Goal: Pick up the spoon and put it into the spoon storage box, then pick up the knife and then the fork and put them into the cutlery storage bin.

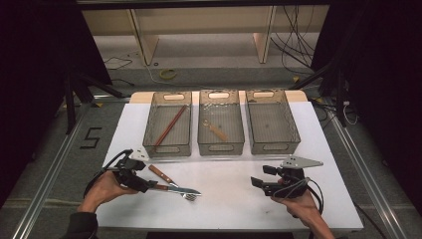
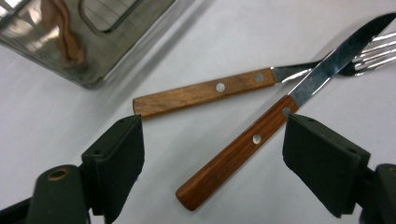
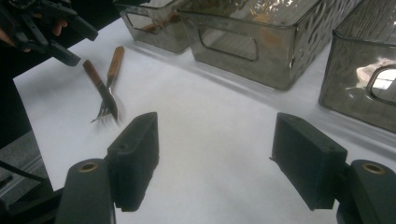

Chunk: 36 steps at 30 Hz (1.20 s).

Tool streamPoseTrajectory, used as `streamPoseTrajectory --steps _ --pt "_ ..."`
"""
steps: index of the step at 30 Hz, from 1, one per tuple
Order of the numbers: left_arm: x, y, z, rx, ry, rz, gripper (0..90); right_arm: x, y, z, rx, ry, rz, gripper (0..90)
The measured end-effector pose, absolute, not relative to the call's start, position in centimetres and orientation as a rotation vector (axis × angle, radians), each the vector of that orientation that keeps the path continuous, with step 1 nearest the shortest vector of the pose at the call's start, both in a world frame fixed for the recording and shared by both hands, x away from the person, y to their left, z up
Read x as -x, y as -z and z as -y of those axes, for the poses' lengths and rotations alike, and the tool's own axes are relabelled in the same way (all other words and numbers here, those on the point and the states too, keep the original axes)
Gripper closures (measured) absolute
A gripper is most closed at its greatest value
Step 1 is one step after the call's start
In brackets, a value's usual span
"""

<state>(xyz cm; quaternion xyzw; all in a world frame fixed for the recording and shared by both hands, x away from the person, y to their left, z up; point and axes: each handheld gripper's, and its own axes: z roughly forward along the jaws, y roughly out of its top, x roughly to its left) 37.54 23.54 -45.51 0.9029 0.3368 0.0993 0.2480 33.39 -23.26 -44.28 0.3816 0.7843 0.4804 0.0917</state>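
Left tongs (image 2: 212,154): released, jaws spread wide, hovering over knife (image 2: 275,121) handle, nothing gripped. Knife: wooden handle, on white counter (image 1: 229,179) near front left, blade crossing over fork (image 2: 243,86). Fork: wooden handle, tines under blade. Right tongs (image 3: 215,158): released, empty, above bare counter front right. Three bins at back; left bin (image 1: 168,144) just beside cutlery.

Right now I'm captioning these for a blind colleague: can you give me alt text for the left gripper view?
A knife and a fork, both wooden-handled, lie crossed on a white table, the knife blade over the fork's neck. The left gripper hangs open above them, its black jaws either side of the knife handle, not touching it. A clear bin's corner sits upper left.
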Motion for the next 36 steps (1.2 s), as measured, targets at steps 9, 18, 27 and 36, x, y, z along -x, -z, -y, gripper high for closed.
streamPoseTrajectory --steps 9,18,27,36 --pt "-37.4 46.2 -23.5 -2.533 -0.246 -0.897 19.7 -33.2 44.4 23.5 -1.145 -1.424 -2.329 32.7" --pt "-37.3 46.6 -23.7 -2.582 -0.240 -0.874 20.3 -33.2 44.5 23.5 -1.145 -1.416 -2.337 32.8" --pt "-37.2 46.8 -23.6 -2.633 -0.239 -0.820 23.4 -33.3 44.6 23.5 -1.144 -1.409 -2.342 33.0" --pt "-37.5 47.2 -23.2 -2.678 -0.226 -0.752 31.7 -33.4 44.7 23.3 -1.139 -1.404 -2.349 33.1"
